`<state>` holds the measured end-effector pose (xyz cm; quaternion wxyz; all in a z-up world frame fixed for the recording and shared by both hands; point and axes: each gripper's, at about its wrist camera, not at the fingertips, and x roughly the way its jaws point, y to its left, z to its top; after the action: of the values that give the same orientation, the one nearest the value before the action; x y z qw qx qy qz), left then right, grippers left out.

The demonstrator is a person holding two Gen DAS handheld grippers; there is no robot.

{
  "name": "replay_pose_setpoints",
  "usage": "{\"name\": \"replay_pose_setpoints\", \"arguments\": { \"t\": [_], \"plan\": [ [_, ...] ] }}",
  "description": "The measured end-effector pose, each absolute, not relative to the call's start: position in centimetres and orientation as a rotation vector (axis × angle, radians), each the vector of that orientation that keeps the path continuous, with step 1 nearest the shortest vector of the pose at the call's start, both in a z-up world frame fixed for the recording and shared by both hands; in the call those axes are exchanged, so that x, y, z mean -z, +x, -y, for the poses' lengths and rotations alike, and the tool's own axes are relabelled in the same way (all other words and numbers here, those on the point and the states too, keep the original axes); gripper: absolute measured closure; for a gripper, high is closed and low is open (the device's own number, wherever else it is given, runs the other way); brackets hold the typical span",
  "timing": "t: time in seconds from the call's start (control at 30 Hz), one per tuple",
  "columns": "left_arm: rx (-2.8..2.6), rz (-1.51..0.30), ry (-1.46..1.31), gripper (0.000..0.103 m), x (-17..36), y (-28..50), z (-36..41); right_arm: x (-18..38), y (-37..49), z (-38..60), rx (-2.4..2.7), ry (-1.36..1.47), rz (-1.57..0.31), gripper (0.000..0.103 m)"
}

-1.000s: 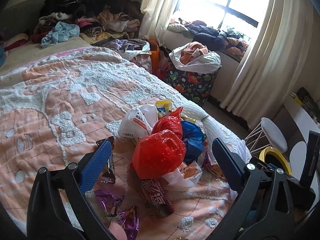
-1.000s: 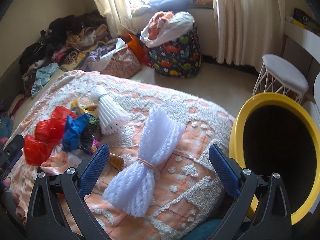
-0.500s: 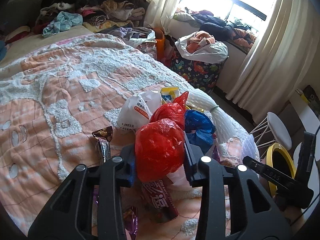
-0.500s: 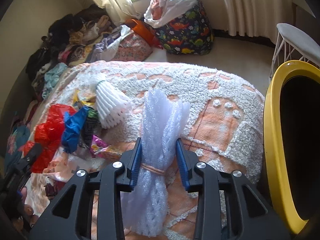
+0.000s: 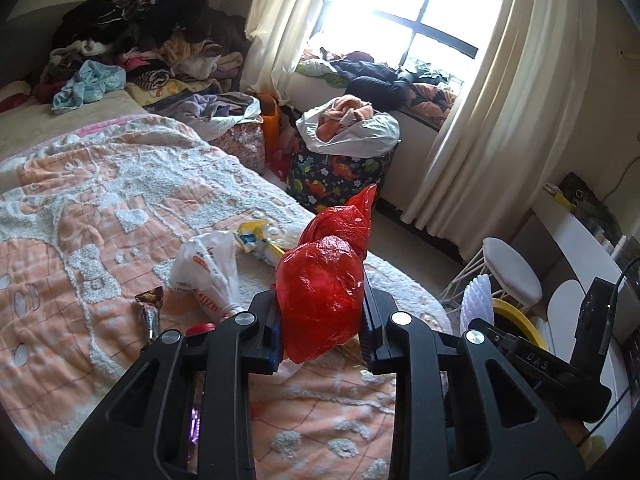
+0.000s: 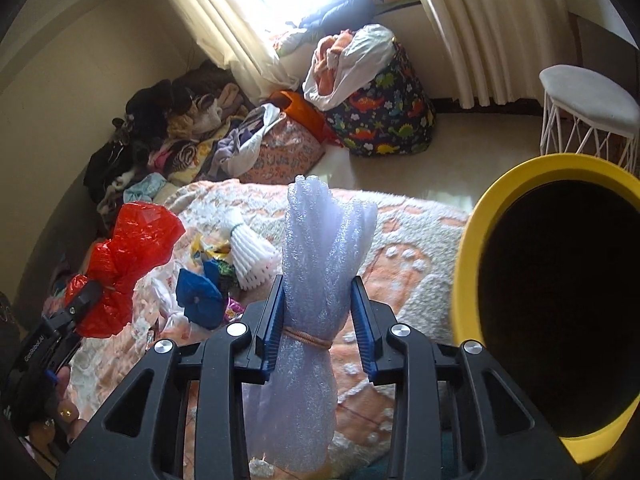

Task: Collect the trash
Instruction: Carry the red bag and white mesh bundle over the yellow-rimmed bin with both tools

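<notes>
Red plastic bag (image 5: 320, 300) sits clamped in the left gripper (image 5: 320, 330), whose jaws are closing on it.

Glossy crinkled plastic on the red bag (image 5: 324, 300); soft matt foam netting in the white bundle (image 6: 320, 264); tufted, rough cloth on the bedspread (image 5: 100, 216); smooth yellow plastic bin rim (image 6: 476, 232).

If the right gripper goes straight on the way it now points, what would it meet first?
Probably the bed's orange-and-white blanket, just beyond the foam bundle that the right gripper holds. The yellow bin lies to the right; depth is unclear.
</notes>
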<state>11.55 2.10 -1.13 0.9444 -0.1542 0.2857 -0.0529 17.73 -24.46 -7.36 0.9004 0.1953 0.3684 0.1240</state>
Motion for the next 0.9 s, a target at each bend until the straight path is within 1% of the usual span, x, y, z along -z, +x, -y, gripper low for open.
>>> {"name": "replay_pose_setpoints", "arguments": {
  "t": [0.37,0.9],
  "plan": [
    [0.238,-0.599,-0.279,0.081,0.6,11.0,2.9,5.6,15.6,29.7,-0.179,0.436,-0.698,0.072],
    [0.346,-0.654,-0.206,0.081,1.4,10.6,8.4,5.4,14.7,35.8,-0.014,0.456,-0.656,0.072]
  ]
}}
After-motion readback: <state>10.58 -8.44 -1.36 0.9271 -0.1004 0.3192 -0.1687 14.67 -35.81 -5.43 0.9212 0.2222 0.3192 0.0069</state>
